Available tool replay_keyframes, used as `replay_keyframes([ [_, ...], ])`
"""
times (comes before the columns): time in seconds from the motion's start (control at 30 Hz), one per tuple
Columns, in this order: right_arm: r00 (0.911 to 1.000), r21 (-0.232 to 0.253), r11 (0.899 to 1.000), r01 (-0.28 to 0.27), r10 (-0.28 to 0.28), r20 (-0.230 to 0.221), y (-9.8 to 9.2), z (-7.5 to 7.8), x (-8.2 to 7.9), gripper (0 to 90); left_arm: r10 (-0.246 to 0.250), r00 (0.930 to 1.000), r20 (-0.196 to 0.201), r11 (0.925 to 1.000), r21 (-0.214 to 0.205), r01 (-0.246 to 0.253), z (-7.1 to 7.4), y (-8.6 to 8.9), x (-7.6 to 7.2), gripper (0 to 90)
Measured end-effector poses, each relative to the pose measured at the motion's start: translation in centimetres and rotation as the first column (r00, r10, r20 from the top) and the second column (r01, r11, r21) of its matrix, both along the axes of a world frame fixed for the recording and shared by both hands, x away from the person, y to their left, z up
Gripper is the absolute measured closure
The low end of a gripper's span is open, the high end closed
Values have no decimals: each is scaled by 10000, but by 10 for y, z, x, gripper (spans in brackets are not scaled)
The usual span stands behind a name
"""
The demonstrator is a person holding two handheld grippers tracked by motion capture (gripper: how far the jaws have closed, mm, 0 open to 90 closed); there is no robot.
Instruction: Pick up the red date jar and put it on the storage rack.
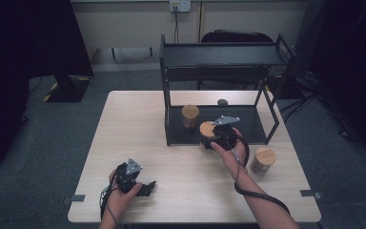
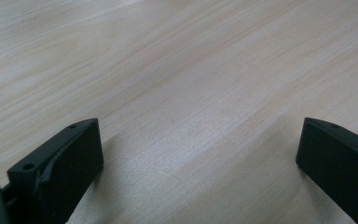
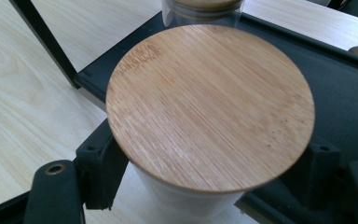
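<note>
Here the right gripper (image 1: 218,138) is clamping its jaws around a glass jar (image 3: 186,196) with a bamboo lid (image 3: 209,107), standing upright, long axis vertical, lid facing up, at the front edge of the black rack (image 1: 248,125). The left gripper (image 2: 200,154) is resting on the bench (image 1: 138,124), jaws wide apart, gripping nothing.

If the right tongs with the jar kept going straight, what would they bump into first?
Probably the other jar already standing on the black shelf, straight ahead of the held jar; depth is hard to judge.
</note>
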State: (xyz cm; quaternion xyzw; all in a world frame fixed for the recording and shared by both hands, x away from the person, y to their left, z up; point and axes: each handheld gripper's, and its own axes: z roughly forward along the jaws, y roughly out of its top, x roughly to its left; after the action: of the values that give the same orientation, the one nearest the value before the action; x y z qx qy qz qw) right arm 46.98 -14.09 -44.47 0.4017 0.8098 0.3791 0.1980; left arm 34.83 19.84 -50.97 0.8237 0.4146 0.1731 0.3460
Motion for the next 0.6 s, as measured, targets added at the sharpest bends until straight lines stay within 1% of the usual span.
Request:
replay_keyframes([
  [0.07, 10000, -144, 9999, 10, -9, 40, 1, 0, 2, 253, 0, 10000, -3, 10000, 7, 0, 0, 0, 0, 1],
  [0.5, 9999, -189, 9998, 116, -115, 60, 4, 1, 16, 253, -3, 10000, 0, 10000, 4, 3, 0, 0, 0, 1],
  [0.6, 9999, -119, 9998, 159, -158, 41, 4, 1, 19, 253, -2, 10000, 0, 10000, 2, 2, 0, 0, 0, 1],
])
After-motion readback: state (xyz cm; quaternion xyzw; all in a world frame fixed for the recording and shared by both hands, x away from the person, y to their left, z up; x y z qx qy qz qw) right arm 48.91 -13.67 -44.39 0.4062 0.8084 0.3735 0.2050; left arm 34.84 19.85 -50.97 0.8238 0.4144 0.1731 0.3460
